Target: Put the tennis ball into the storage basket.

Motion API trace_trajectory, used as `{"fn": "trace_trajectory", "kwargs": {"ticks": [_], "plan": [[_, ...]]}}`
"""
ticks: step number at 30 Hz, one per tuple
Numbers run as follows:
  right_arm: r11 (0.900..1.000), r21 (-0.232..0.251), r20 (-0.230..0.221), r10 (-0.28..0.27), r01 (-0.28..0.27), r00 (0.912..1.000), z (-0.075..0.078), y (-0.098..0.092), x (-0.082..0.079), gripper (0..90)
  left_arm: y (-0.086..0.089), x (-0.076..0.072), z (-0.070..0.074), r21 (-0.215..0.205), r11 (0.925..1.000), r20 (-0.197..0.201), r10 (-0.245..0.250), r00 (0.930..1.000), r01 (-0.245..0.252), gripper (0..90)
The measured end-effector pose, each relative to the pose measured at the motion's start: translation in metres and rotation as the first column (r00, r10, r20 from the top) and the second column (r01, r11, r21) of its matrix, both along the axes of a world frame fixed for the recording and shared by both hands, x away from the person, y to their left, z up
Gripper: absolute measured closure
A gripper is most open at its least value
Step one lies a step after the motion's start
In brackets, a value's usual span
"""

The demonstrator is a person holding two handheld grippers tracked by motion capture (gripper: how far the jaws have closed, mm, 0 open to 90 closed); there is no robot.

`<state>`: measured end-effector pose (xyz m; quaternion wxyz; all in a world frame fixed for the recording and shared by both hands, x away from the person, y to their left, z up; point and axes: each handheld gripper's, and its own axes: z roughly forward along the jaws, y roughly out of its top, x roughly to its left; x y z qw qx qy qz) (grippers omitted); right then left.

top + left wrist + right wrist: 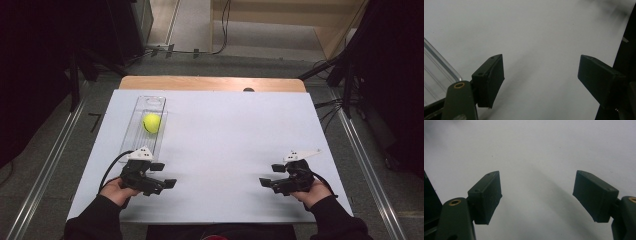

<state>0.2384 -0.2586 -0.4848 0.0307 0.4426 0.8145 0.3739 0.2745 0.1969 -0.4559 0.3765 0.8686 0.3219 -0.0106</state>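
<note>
Two black handheld grippers, left and right, rested wide open and empty on a white tabletop.
The yellow-green ball in its clear plastic tray might have rolled if nudged.

Right gripper, black fingers spread wide over bare white table.

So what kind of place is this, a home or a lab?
Most likely a lab or recording studio: a white table on a bare grey floor, dark stands with cables beside it, and metal rails along the floor.
</note>
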Motion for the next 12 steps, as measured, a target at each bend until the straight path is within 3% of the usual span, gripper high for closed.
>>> {"fn": "trace_trajectory", "kwargs": {"ticks": [12], "plan": [[1.0, -0.001, 0.0, 0.0, 0.0, 1.0, -0.0001, 0.0, 0.0, 20.6, 0.001, 0.0003, -0.0011, -0.001, 1.0, -0.003, 0.002, 1.0, -0.002, 22.1]]}}
